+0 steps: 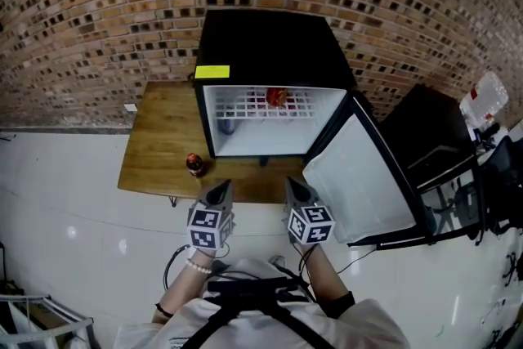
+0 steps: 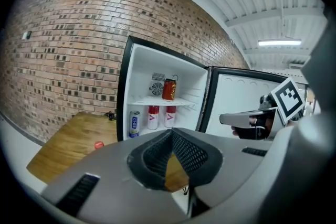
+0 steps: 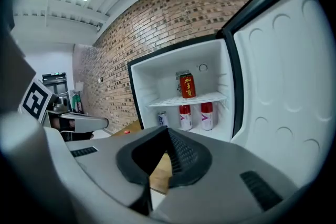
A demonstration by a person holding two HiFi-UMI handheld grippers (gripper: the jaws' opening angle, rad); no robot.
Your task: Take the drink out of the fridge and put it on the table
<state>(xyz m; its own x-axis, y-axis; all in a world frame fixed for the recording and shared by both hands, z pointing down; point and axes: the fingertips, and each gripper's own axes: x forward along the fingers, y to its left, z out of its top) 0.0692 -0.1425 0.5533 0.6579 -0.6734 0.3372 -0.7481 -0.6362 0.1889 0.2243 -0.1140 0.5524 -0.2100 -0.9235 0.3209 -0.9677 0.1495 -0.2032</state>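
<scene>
A black mini fridge [image 1: 270,45] stands open on a wooden table [image 1: 159,143]. On its upper shelf is a red can [image 1: 277,97] [image 2: 168,89] [image 3: 187,86]. Below stand two red-and-white cans [image 2: 153,117] [image 3: 207,115] and a blue-and-white can [image 2: 134,123] [image 3: 162,119]. Another red drink [image 1: 194,165] stands on the table left of the fridge. My left gripper [image 1: 221,190] [image 2: 170,136] and right gripper [image 1: 296,188] [image 3: 167,131] hover side by side at the table's near edge, pointing at the fridge. Both are shut with nothing held.
The white fridge door [image 1: 359,176] swings out to the right, close beside my right gripper. A black stand [image 1: 425,135] and a plastic bottle [image 1: 484,98] are further right. A brick wall backs the table. The floor is white tile.
</scene>
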